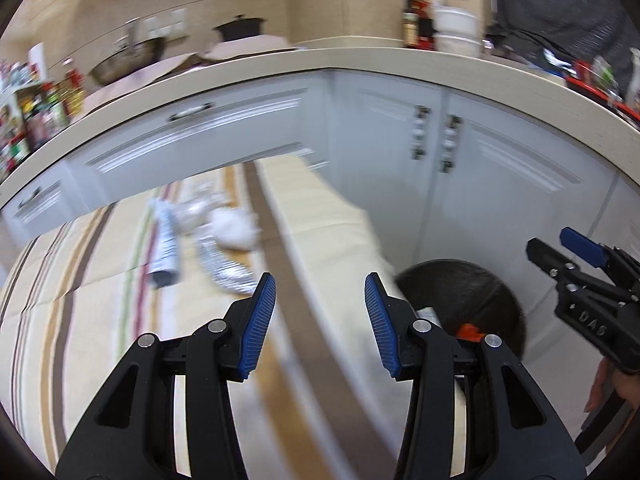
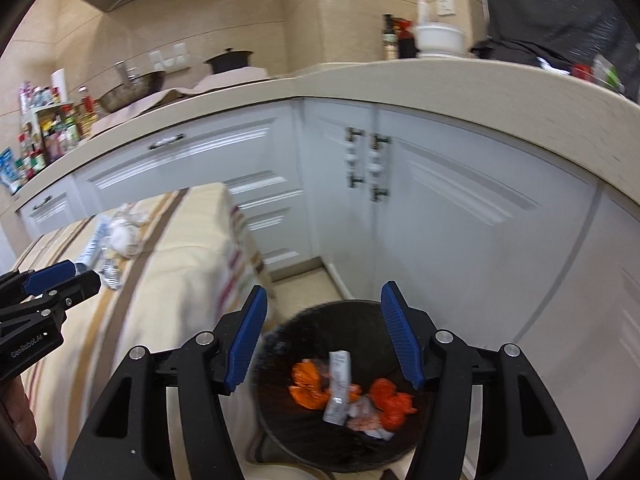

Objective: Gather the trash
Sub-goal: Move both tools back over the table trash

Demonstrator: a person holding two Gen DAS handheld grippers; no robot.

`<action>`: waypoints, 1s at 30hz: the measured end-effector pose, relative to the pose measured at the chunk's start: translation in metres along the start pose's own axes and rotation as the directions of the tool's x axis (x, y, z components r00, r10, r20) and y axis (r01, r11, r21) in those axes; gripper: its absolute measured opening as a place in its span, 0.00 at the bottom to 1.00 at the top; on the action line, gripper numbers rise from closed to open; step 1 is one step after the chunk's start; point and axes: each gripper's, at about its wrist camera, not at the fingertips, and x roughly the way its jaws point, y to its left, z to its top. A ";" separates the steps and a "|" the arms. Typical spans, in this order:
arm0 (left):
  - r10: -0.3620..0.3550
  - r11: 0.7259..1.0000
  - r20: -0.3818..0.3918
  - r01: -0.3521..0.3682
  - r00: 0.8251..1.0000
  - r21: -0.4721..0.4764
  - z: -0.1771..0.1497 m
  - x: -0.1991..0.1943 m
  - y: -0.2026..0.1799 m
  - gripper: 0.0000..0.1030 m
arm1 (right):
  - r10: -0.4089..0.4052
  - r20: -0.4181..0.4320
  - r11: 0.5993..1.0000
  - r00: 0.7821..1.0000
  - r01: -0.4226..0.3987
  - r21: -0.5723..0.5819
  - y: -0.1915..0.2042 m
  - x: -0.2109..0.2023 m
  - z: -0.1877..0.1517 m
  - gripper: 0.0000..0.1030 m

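Note:
A black round bin (image 2: 304, 320) stands on the floor by the table's right edge; inside lie orange wrappers (image 2: 390, 402) and a white-grey packet (image 2: 338, 388). My right gripper (image 2: 322, 332) is open and empty just above the bin. My left gripper (image 1: 320, 312) is open and empty over the table edge. On the striped tablecloth (image 1: 80, 320) lie a white-blue tube wrapper (image 1: 164, 244), a silver foil wrapper (image 1: 226, 268) and a crumpled white tissue (image 1: 236, 226). The bin also shows in the left wrist view (image 1: 460, 280).
White cabinet doors (image 2: 460, 220) with metal handles stand behind the bin. A beige L-shaped counter (image 1: 360, 60) above carries bottles, bowls and a pot. The right gripper shows in the left wrist view (image 1: 560, 252); the left gripper shows in the right wrist view (image 2: 76, 276).

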 end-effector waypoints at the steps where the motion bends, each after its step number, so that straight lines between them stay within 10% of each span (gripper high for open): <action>1: 0.022 1.000 -0.003 -0.022 1.000 -0.016 -0.002 -0.002 0.012 0.44 | 0.011 0.000 1.000 1.000 -0.011 -0.007 0.006 0.002 0.001 0.57; 18: 0.246 0.945 -0.039 -0.248 0.969 -0.211 -0.032 -0.028 0.151 0.44 | 0.240 -0.034 0.953 0.970 -0.242 -0.183 0.140 0.025 0.025 0.57; 30: 0.275 0.915 -0.094 -0.291 0.957 -0.280 -0.046 -0.020 0.198 0.46 | 0.294 -0.184 0.915 0.938 -0.332 -0.229 0.195 0.066 0.021 0.57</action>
